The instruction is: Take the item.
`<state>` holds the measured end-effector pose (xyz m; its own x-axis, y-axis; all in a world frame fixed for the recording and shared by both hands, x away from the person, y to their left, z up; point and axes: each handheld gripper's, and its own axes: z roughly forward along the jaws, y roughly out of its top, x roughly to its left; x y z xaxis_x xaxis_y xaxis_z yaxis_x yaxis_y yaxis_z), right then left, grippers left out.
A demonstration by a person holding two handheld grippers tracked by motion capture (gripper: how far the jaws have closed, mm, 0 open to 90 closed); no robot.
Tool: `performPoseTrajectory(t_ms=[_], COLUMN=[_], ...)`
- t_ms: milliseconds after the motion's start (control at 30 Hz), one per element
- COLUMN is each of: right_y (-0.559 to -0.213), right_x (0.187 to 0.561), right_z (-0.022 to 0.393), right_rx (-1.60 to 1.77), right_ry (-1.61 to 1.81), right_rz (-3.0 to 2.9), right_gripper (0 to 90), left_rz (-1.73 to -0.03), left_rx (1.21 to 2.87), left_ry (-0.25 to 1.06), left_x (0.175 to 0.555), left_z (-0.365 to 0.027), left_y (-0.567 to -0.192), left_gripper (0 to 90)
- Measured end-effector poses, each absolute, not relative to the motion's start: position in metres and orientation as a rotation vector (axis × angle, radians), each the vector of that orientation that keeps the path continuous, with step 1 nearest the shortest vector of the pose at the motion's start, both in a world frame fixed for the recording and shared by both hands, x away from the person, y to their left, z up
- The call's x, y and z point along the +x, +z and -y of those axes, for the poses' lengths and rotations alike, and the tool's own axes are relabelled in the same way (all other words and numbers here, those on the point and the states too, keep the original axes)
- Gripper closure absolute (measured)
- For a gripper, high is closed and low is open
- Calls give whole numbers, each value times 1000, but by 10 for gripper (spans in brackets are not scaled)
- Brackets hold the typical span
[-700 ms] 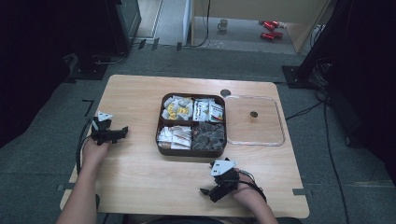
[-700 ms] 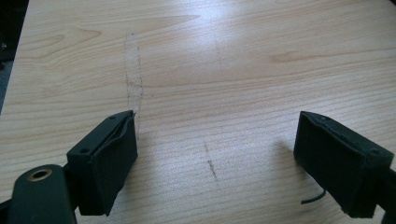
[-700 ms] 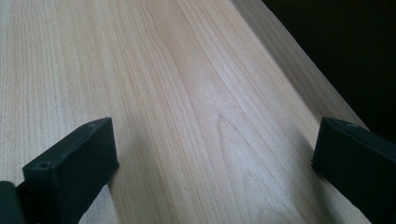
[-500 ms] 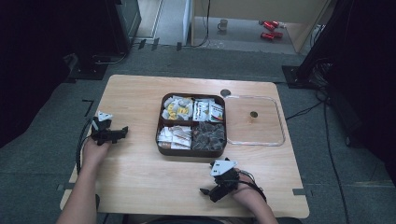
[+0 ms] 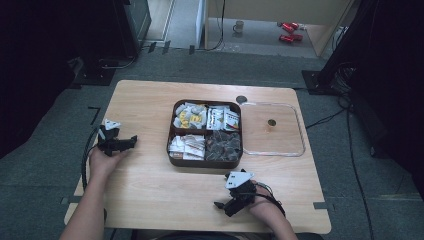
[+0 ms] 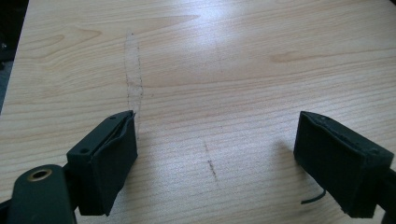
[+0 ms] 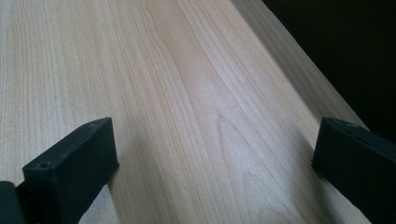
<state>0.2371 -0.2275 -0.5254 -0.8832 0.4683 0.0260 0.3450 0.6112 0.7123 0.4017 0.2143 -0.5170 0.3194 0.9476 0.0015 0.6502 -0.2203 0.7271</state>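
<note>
- Both sets of jaws stand wide apart with bare wood between them: the left gripper (image 5: pixel 131 141) rests on the table's left side, its jaws aimed toward the middle, and the right gripper (image 5: pixel 221 205) rests near the front edge, its jaws aimed leftward.
- Nearest to both is the brown tray (image 5: pixel 171 149), which sits at the table's centre, apart from either gripper, between them and farther back than the right one.
- Its four compartments hold yellow-and-white packets (image 5: pixel 189 116) at back left, white packets (image 5: pixel 223 118) at back right, more white packets (image 5: pixel 186 146) at front left and dark packets (image 5: pixel 223 145) at front right.
- A clear lid (image 5: pixel 298 131) lies flat just beside the tray's right side.
- All of this lies on the light wooden table (image 5: pixel 150 190).
- Each gripper view shows its own black pads (image 6: pixel 110 163) (image 7: pixel 74 163) low over the wood grain.
</note>
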Motion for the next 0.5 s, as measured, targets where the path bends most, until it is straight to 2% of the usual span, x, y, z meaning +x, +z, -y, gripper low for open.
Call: performPoseTrajectory(t_ms=[433,500], right_y=[-525,-525], right_x=[237,237], right_z=[228,228], right_rx=[679,679], right_ry=[1129,1129], right_rz=[-2671,-2671], right_gripper=[0,0], left_rz=[-1412,-1402], left_rx=[1975,1976], left_ry=[596,588], left_x=[402,401], left_z=[-215,-215], left_y=[-514,-513], left_gripper=[172,244])
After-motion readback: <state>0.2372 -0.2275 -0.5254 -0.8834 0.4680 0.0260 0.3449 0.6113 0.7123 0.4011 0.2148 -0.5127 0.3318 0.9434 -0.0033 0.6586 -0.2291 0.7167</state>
